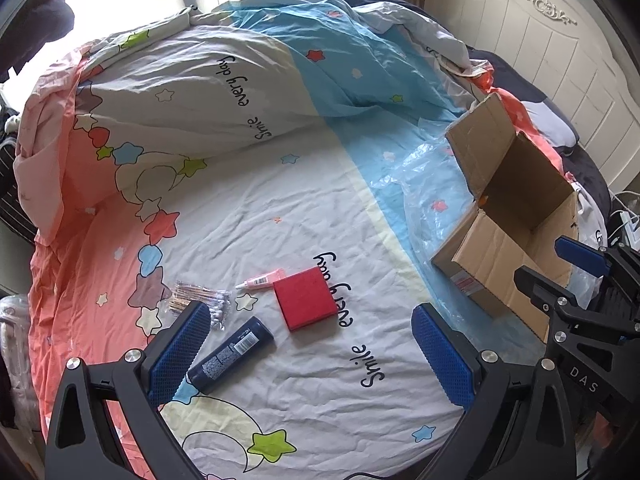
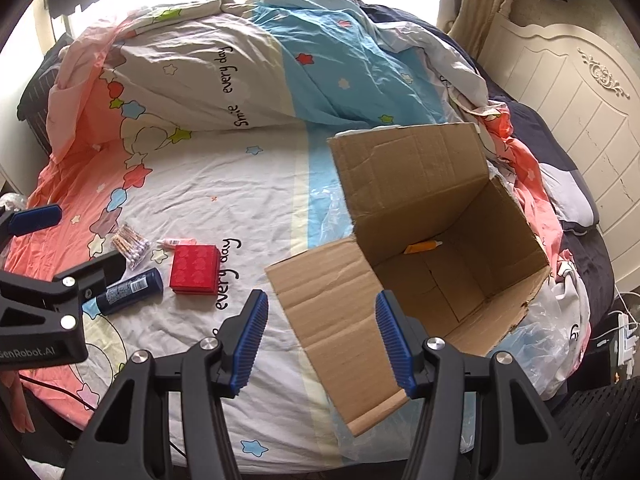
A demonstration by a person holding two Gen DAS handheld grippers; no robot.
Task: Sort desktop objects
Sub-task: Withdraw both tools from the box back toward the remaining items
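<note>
On the bed sheet lie a red box [image 1: 305, 298] [image 2: 195, 263], a dark blue bottle [image 1: 232, 356] [image 2: 130, 290], a small pink tube [image 1: 260, 281] [image 2: 176, 243] and a packet of cotton swabs [image 1: 200, 300] [image 2: 131, 245]. An open cardboard box [image 1: 512, 216] [image 2: 436, 224] stands to the right, with an orange tube [image 2: 423, 246] inside. My left gripper [image 1: 312, 356] is open and empty above the bottle and red box. My right gripper [image 2: 322, 340] is open and empty over the box's near flap.
A rumpled star-print duvet [image 1: 224, 92] is heaped at the back of the bed. Clear plastic film [image 1: 420, 196] lies under the cardboard box. A white headboard [image 1: 552, 48] stands at the right. A power strip [image 2: 626, 332] sits beyond the bed's right edge.
</note>
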